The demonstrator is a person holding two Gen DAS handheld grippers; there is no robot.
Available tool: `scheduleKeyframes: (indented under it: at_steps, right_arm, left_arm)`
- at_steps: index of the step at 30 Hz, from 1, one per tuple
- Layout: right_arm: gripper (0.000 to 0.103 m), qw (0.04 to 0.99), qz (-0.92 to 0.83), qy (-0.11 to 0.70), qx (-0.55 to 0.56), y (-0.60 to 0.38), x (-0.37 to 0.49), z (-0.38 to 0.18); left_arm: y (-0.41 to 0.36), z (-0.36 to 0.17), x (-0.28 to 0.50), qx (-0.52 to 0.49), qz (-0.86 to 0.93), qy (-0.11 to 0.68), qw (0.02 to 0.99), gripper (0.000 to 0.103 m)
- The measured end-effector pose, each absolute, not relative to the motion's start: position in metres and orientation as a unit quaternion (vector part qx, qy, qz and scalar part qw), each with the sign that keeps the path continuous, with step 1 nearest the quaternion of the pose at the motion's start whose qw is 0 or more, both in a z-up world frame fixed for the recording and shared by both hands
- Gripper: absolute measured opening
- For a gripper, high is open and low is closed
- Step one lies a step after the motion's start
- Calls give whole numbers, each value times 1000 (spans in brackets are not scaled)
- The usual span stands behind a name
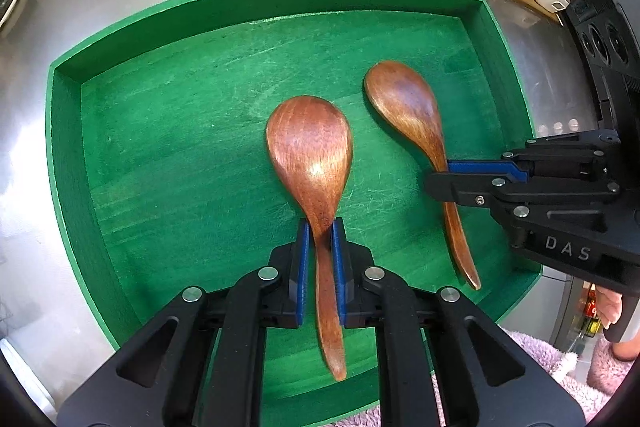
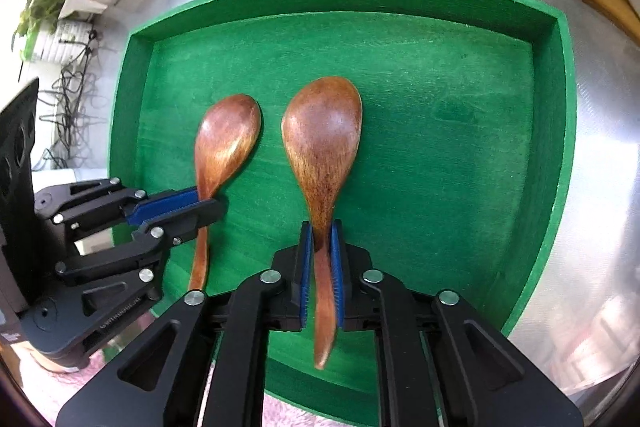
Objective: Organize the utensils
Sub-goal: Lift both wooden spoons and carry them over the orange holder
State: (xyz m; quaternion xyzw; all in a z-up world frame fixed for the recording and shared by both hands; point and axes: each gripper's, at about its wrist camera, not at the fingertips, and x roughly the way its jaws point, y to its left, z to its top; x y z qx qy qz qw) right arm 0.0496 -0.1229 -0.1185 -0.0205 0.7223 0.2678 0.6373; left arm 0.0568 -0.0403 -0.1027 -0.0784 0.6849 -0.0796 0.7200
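Green tray (image 1: pixel 64 131), brown wooden spoons (image 1: pixel 310 155), blue-padded black claws (image 1: pixel 320 227).

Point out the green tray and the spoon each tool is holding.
green tray (image 1: pixel 160 147), left wrist view, bare floor.
left tool's spoon (image 1: pixel 310 151), left wrist view, bowl.
right tool's spoon (image 2: pixel 322 131), right wrist view, bowl.

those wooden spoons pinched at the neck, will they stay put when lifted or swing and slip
Each wooden spoon looks rigid, so probably no flexing. The left gripper and right gripper pinch narrow necks behind broad bowls, so they may pivot bowl-down. The glossy finish suggests some slip, though the ribbed blue pads should help.
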Motion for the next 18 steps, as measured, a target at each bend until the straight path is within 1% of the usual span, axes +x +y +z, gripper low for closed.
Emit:
scheduleKeyframes:
  at_steps: [5,9,13,18]
  right_arm:
    - [9,663,267,700,-25,-129,43,-110]
    - [9,702,267,660,-37,-131,39,-92]
    - [9,765,249,593,-44,-134,36,-67]
    - [9,820,239,519,-37,-135,33,-39]
  left_arm:
    - [-33,-92,50,-81,-69,664,740,10]
    - [-28,-74,47,-84,-64,632,768,10]
    - [-25,-48,44,-78,-60,573,814,10]
    - [-25,-16,36,-66,-41,491,868,10]
